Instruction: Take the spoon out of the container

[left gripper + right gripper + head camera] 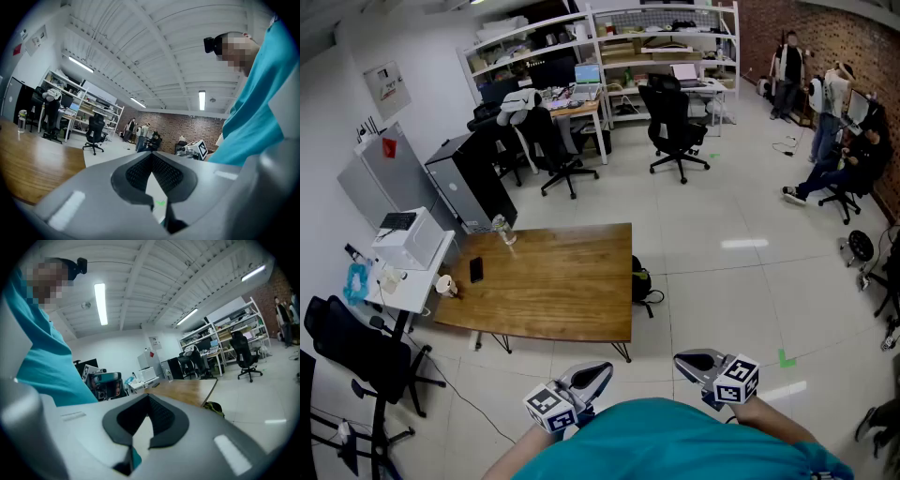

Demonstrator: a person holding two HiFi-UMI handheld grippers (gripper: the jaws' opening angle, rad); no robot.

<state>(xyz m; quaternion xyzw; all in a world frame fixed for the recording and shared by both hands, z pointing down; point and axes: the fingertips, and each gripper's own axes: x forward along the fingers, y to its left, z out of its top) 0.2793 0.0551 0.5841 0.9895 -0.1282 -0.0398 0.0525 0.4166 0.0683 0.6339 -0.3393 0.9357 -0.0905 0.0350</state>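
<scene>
Left gripper (602, 371): jaws closed tip to tip, nothing between them. It is held low, just in front of the teal shirt (694, 441), with its marker cube (548, 406) at the rear. In the left gripper view the dark pads (138, 173) meet at a point

Right gripper (682, 359): jaws pressed together, empty. It is near the left gripper and not touching it, with both tips turned inward toward each other. In the right gripper view the pads (161, 416) close on bare air

Wooden table (553, 281): ahead of both grippers and well apart from them, across open tiled floor; most of it lies left of the left gripper

Phone (476, 270): dark, lying flat on the table toward its left end, ahead-left of the left gripper

Bottle (503, 228): clear, upright, at the table's far edge beyond the phone

Cup (445, 284): pale, at the table's left end; whether it stands on the wood or on the white side table (427, 281) cannot be told, and its contents are too small to see

Spoon and container: cannot be made out in any view

Dark bag (642, 281): on the floor against the table's right edge, straight ahead of the gap between the grippers

Green tape mark (786, 358): on the floor, right of the right gripper

Office chair (675, 127): far beyond the table
</scene>
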